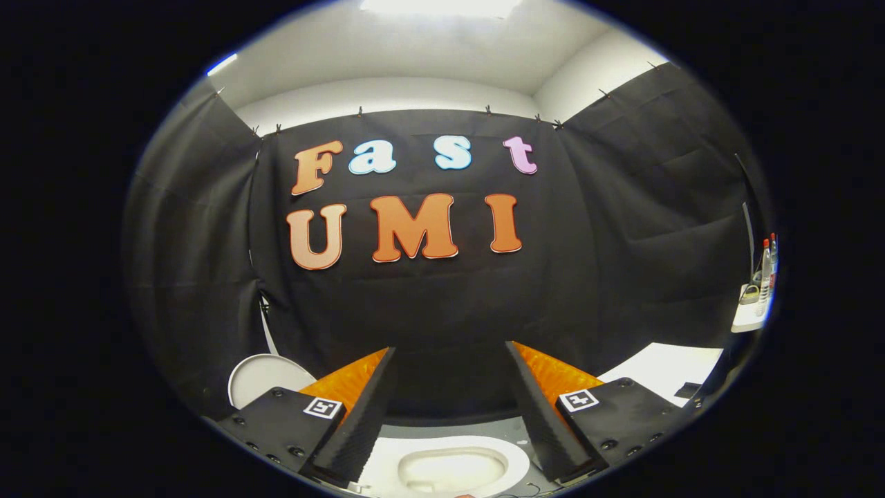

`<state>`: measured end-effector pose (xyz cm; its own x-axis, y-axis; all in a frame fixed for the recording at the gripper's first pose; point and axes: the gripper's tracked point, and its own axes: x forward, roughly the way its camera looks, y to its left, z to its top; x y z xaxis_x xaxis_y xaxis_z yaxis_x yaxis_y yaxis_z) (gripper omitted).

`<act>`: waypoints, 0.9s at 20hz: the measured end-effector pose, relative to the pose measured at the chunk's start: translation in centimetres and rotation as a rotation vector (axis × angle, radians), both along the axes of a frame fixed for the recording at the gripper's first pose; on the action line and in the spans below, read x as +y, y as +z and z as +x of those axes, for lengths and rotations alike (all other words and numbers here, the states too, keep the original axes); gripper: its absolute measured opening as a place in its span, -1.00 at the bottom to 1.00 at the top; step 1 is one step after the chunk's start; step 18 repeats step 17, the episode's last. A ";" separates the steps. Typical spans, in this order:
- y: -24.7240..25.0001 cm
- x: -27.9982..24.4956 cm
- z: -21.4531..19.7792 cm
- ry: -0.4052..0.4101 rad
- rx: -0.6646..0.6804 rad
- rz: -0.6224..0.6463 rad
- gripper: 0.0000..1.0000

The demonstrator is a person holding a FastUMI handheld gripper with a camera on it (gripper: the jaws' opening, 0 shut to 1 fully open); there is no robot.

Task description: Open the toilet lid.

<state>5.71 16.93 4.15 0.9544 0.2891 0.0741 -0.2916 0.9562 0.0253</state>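
Note:
My gripper (449,349) is open, its two fingers (359,415) spread wide with nothing between them, pointing at the black cloth wall. Low between the finger bases lies a white toilet (453,467), seen from above with its oval bowl opening showing inside a white rim. It stands on a grey surface (498,425). A white rounded disc (263,377) stands beyond the left finger against the cloth; I cannot tell whether it is the lid. The gripper touches neither one.
A white tabletop (667,366) lies to the right beyond the right finger. Further right, a small shelf (747,315) carries bottles (766,270) with red caps. Black cloth walls (622,263) close the booth ahead and on both sides.

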 end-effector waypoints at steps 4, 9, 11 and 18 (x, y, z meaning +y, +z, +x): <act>-0.5 0.8 0.0 0.009 0.017 -0.002 0.96; -0.6 0.8 0.1 0.000 0.015 -0.014 0.96; -0.2 0.2 0.1 -0.024 0.004 -0.006 0.96; 0.2 -0.6 0.1 -0.041 0.007 0.011 0.96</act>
